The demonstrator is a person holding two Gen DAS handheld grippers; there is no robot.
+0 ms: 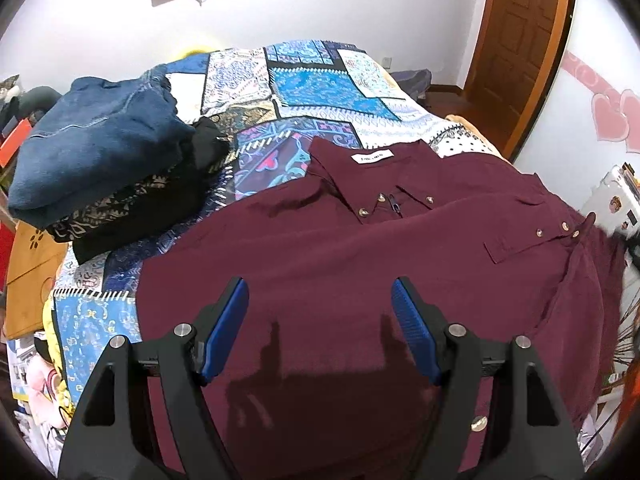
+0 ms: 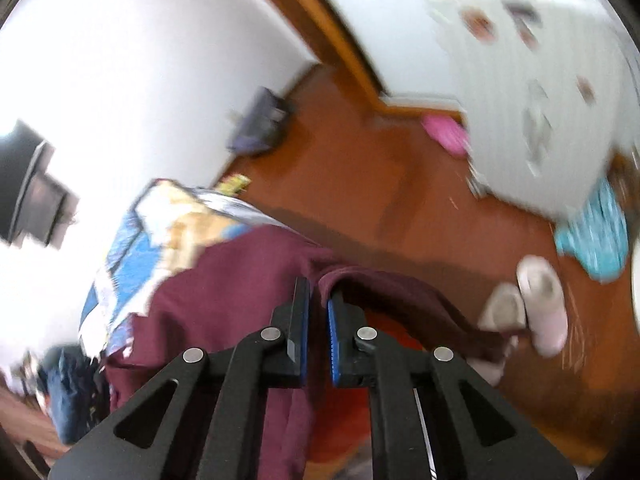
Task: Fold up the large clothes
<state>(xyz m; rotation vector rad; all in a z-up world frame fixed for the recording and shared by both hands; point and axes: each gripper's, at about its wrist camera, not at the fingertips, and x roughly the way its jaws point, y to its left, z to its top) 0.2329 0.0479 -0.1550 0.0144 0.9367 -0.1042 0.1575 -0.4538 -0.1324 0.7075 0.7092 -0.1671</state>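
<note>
A maroon button-up shirt (image 1: pixel 360 248) lies spread front-up on the patchwork bed cover (image 1: pixel 304 80), collar and white label toward the far side. My left gripper (image 1: pixel 320 312) hovers open over the shirt's lower half, blue pads wide apart with nothing between them. In the blurred right wrist view, my right gripper (image 2: pixel 319 304) is shut on a fold of the maroon shirt (image 2: pixel 224 288) at the bed's edge. The cloth runs up between the blue pads and hangs down on either side, above the floor.
A stack of folded clothes (image 1: pixel 100 160), blue on top of black, sits on the bed's left. A wooden door (image 1: pixel 520 40) stands at the back right. Beside the bed are brown wooden floor (image 2: pixel 360 180), pale slippers (image 2: pixel 540 300) and a white cabinet (image 2: pixel 540 100).
</note>
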